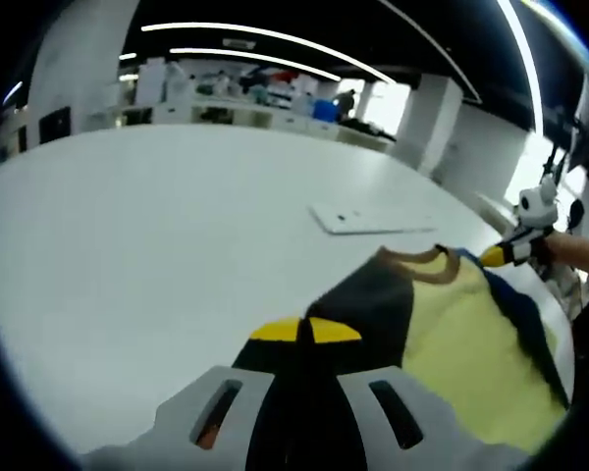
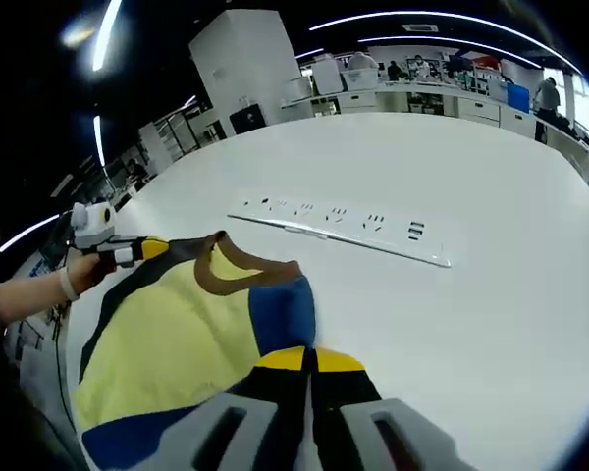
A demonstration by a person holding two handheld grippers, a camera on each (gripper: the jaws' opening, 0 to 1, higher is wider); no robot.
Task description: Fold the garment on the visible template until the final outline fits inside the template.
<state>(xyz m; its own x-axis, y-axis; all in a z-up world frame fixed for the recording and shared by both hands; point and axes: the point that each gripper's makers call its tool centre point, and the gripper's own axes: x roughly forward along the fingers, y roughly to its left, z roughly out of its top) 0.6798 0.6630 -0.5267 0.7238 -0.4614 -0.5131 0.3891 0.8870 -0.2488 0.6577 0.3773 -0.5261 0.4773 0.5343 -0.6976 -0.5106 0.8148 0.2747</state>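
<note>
Both the left gripper [image 1: 305,332] and right gripper [image 2: 309,360] were clamped on the yellow, black and blue fabric garment [image 2: 191,334] (held spread over the white table [image 2: 452,177]), so folding onto the flat white template [image 2: 339,226] looked barely begun.

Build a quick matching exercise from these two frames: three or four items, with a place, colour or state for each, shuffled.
Column 1
1. garment collar
2. left claw
3. flat white template
4. garment body panel

Column 2
A. pale yellow
B. lying bare on the table beyond the garment
C. brown
D. shut on the garment's dark edge

Pairs: 1-C, 2-D, 3-B, 4-A
</note>
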